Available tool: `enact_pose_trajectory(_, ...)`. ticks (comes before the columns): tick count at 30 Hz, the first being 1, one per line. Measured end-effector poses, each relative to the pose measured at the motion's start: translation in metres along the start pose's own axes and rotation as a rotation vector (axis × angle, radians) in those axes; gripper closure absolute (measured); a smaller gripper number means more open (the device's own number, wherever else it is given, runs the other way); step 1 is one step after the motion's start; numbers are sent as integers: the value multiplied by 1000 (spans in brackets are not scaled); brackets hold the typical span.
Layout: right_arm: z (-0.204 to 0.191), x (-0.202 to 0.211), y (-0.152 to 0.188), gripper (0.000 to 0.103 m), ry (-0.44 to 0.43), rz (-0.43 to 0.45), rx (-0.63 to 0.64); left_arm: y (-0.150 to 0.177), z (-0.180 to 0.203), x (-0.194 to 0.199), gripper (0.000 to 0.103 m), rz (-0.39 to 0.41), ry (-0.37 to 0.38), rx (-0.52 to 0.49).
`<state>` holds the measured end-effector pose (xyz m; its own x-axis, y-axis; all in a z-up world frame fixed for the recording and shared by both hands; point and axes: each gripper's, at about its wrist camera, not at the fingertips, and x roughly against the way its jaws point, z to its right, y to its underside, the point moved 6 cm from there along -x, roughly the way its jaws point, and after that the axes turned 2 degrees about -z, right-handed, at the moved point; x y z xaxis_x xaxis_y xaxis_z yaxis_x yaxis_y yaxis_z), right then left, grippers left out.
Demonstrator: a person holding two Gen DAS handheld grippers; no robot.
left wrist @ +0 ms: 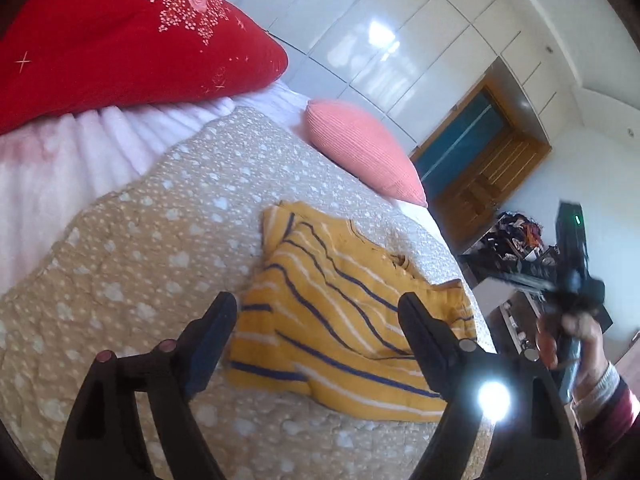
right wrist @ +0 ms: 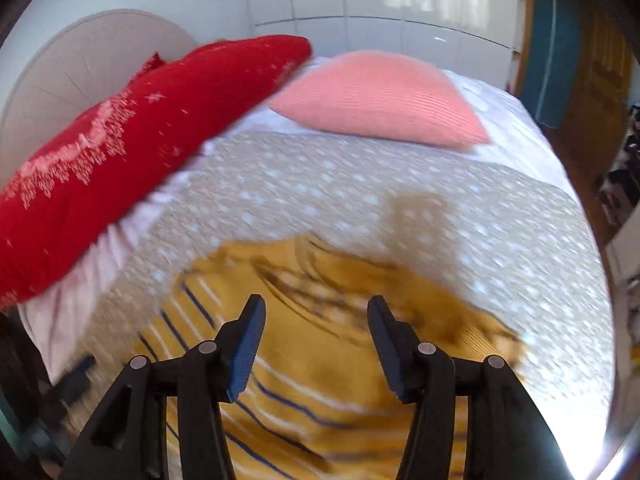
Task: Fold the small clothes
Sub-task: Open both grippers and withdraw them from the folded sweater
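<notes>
My left claw (left wrist: 318,308) hangs over the bed, its jaws spread wide with nothing between them. Below it lies the yellow striped top (left wrist: 344,320), partly folded into a rough rectangle on the beige dotted bedspread (left wrist: 140,240), close to the bed's right-hand edge in this view. Navy and white stripes run across it, and the neckline sits toward the far side. Neither left finger touches the cloth; they frame it from above.

My right claw (right wrist: 316,312) points steeply down at the same top (right wrist: 320,380), jaws parted and empty, blue pads (right wrist: 250,344) facing each other over the collar. This view is smeared with blur, so I cannot tell whether the tips are brushing the fabric. From the left camera I see my right hand (left wrist: 576,336) off the bed's edge on the right, wrapped around the blurred black claw body, a dark red sleeve (left wrist: 612,404) with a pale cuff at the wrist.

Up at the head of the bed, a big red quilt (left wrist: 120,40) with pink flowers slumps on a pale pink sheet (left wrist: 60,160), and a salmon pillow (left wrist: 360,148) lies beside it, well apart from the top. White cupboards (left wrist: 400,20) line the wall behind.
</notes>
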<state>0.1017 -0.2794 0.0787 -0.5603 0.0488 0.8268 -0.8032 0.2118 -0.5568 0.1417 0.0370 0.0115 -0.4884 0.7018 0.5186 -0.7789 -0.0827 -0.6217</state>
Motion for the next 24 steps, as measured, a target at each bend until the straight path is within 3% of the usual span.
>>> enact_pose_trajectory(3, 23, 1, 33, 48, -42, -50, -30, 8, 11, -12, 21, -19, -46, -38)
enact_pose_trajectory(5, 45, -11, 45, 48, -16, -67, -69, 14, 17, -22, 21, -40, -70, -63)
enact_pose_trajectory(10, 103, -68, 42, 48, 35, -139, -272, 28, 25, -42, 21, -72, -173, -151)
enact_pose_trajectory(12, 121, -97, 37, 52, 152, -191, -282, 30, 26, -46, 21, -74, -194, -176)
enact_pose_trajectory(14, 136, -106, 27, 53, 252, -165, -255, 30, 26, -47, 21, -75, -184, -178)
enact_pose_trajectory(16, 158, -101, 17, 46, 475, -144, -242, 28, 26, -46, 21, -73, -166, -162)
enact_pose_trajectory(17, 169, -96, 15, 46, 546, -146, -269, 27, 25, -48, 21, -74, -162, -157)
enact_pose_trajectory(19, 181, -76, 13, 45, 517, -93, -344, 25, 25, -49, 21, -76, -157, -148)
enact_pose_trajectory(22, 180, -34, 26, 40, 344, -3, -427, 25, 25, -48, 21, -78, -160, -150)
enact_pose_trajectory(24, 170, -12, 43, 40, 291, 24, -436, 25, 25, -45, 21, -75, -166, -148)
